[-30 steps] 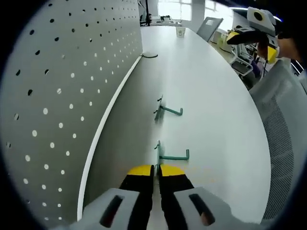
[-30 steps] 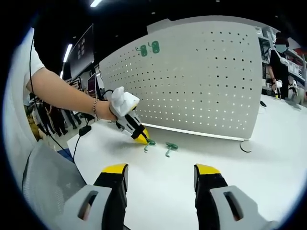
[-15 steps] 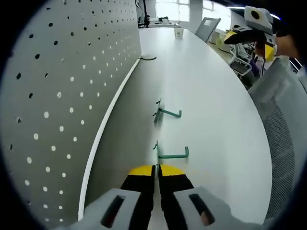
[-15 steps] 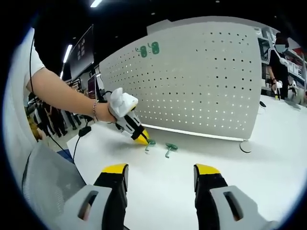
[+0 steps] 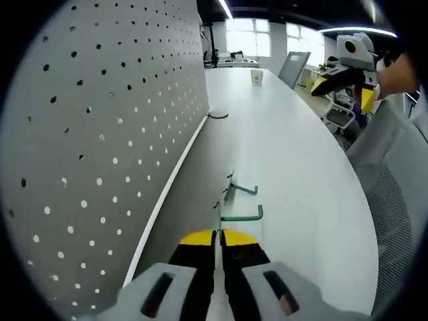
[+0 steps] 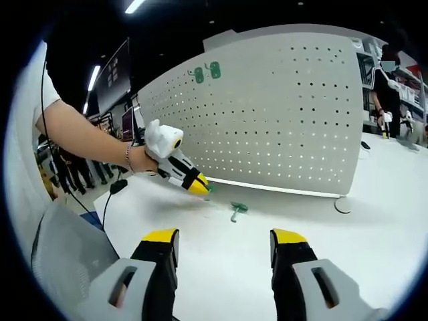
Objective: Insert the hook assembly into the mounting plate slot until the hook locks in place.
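Observation:
My left gripper [image 5: 219, 235] is shut on a green hook assembly [image 5: 239, 215], pinching its plate end, and holds it just above the white table [image 5: 294, 167]. The right gripper view catches that left gripper [image 6: 198, 188] raised off the table with the held hook [image 6: 210, 190] at its tip. A second green hook [image 5: 241, 189] lies on the table [image 6: 267, 247] just beyond, also seen as a loose hook [image 6: 237, 208]. The grey pegboard [image 5: 100, 134] stands close on the left. My right gripper [image 6: 224, 242] hangs open and empty near the table's edge.
Two green hooks [image 6: 206, 70] hang high on the pegboard [image 6: 281, 114]. A paper cup [image 5: 256, 77] and a cable loop [image 5: 217, 115] lie farther along the table. A mesh chair back [image 5: 394, 200] borders the table's right edge. A person [image 6: 390, 87] stands far off.
My left gripper has lifted the near hook off the table and tilted up toward the pegboard. The other hook stays put, and the right gripper has not moved.

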